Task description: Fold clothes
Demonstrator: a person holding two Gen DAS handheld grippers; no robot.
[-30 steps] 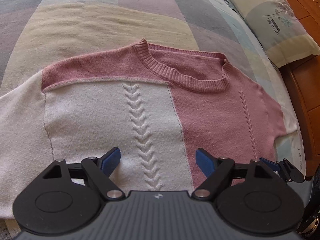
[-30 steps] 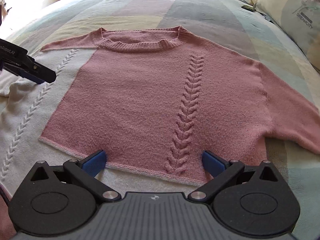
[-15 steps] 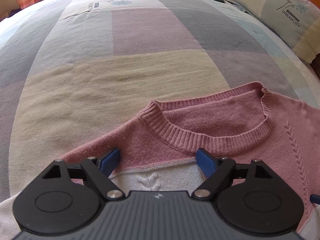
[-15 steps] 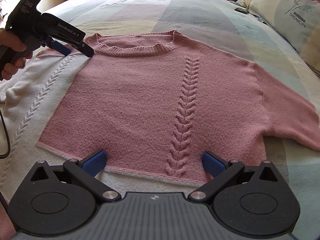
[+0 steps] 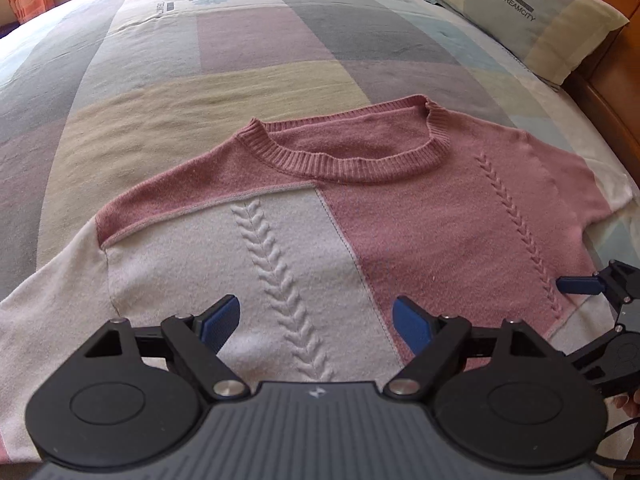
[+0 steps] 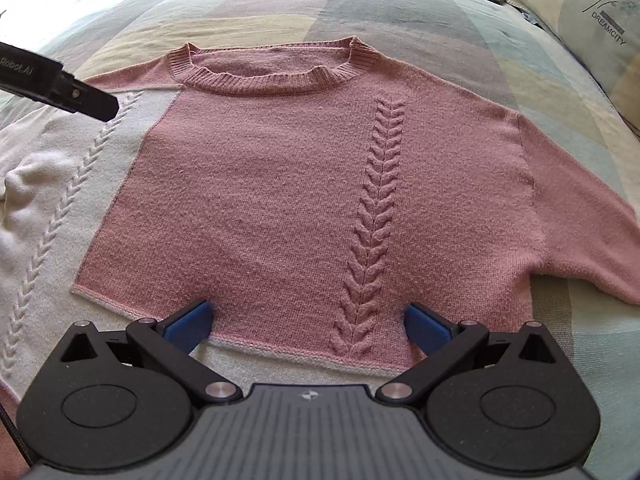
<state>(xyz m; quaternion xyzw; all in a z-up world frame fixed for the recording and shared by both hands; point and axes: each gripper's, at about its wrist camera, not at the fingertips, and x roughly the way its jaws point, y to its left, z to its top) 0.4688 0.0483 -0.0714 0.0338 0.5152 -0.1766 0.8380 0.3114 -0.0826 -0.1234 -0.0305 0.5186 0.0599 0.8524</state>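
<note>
Sweater [image 6: 304, 200] lies flat, front up, on bedspread [image 5: 180, 92]. Left gripper [image 5: 316, 322] was swung to the collar and back over the white panel; right gripper [image 6: 308, 320] was kept at the near hem. Both released, empty; no fold begun.

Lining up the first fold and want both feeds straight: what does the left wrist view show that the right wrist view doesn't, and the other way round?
Only the left wrist view: the white left sleeve running off the frame edge, the white cable braid close up, and the right tongs at the sweater's right edge.

Only the right wrist view: the pink right sleeve laid out, and the pink panel's lower seam.

Both: the sweater flat on the bedspread, its ribbed collar, the pillow, and each view's own tongs open, the left tongs holding nothing.
</note>
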